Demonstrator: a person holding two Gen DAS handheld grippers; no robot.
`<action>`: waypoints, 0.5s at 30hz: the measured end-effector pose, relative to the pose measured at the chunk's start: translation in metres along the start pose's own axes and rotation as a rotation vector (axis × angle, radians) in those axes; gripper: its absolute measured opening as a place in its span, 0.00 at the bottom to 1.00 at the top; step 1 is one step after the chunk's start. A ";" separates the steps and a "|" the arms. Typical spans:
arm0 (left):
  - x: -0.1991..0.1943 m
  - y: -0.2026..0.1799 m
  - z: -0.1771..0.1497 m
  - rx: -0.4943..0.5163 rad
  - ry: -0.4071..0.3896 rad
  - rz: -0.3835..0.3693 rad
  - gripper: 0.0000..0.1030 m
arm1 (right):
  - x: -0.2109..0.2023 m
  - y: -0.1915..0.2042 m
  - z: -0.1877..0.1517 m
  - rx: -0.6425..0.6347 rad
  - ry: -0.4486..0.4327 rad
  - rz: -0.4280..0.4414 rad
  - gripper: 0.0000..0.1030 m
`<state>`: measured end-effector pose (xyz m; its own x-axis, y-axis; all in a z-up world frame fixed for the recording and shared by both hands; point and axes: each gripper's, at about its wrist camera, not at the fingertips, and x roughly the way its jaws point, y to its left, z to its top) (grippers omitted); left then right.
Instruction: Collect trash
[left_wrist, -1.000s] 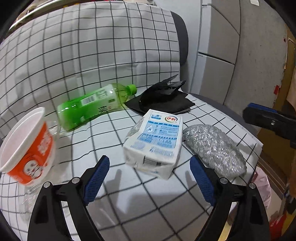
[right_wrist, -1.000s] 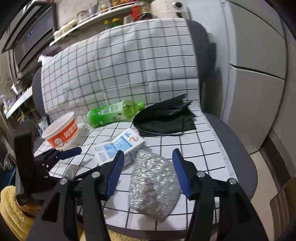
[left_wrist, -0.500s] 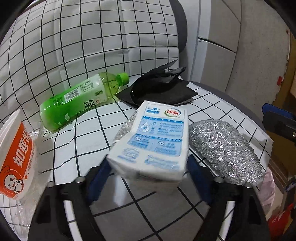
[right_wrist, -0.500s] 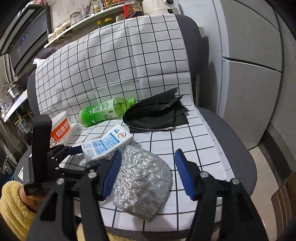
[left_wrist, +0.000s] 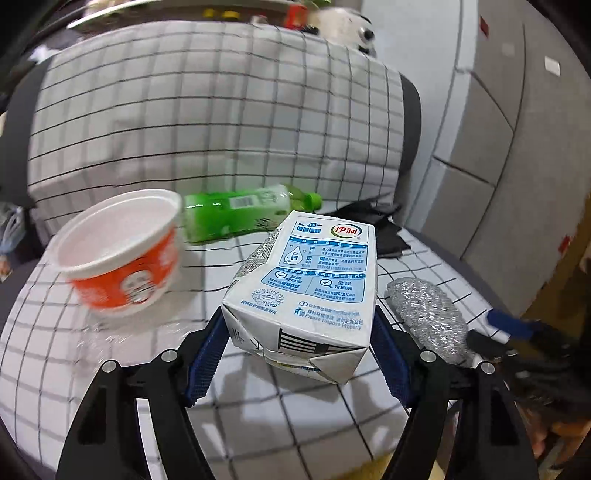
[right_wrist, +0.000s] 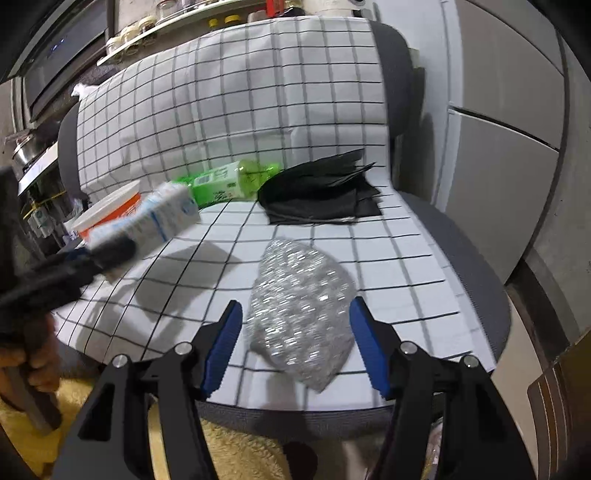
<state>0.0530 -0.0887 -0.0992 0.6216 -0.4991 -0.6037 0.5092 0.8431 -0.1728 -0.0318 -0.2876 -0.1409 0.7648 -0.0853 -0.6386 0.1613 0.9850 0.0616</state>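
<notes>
A white-and-blue milk carton (left_wrist: 310, 280) sits between the blue pads of my left gripper (left_wrist: 297, 325). The jaws are closing on it and the pads press its sides. In the right wrist view the carton (right_wrist: 162, 218) hangs above the seat and casts a shadow there. A crinkled silver foil bag (right_wrist: 299, 306) lies at the seat's front edge. My right gripper (right_wrist: 295, 317) stands open around it, one pad on each side with a small gap. The foil bag (left_wrist: 424, 317) also shows right of the carton in the left wrist view.
On the checked chair cover (right_wrist: 388, 266) lie a green bottle (left_wrist: 240, 214), an orange-and-white paper bowl (left_wrist: 118, 254) and a black folded bag (right_wrist: 317, 195). Grey cabinets (right_wrist: 498, 147) stand to the right. A person's hand (right_wrist: 33, 369) holds the left gripper.
The left gripper closed around the milk carton and lifted it off the seat, moving left. The right gripper came down and forward over the silver foil bag.
</notes>
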 end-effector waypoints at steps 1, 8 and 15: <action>-0.007 0.001 -0.001 -0.006 -0.006 -0.002 0.72 | 0.004 0.005 0.001 -0.018 0.001 -0.018 0.58; -0.029 -0.002 -0.009 -0.005 -0.031 -0.002 0.73 | 0.035 0.005 0.004 0.037 0.055 -0.081 0.51; -0.037 -0.010 -0.017 0.003 -0.043 -0.024 0.72 | 0.012 -0.003 0.003 0.069 -0.016 -0.066 0.10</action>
<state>0.0145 -0.0753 -0.0886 0.6341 -0.5278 -0.5651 0.5264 0.8300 -0.1846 -0.0211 -0.2923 -0.1464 0.7608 -0.1526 -0.6308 0.2540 0.9645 0.0729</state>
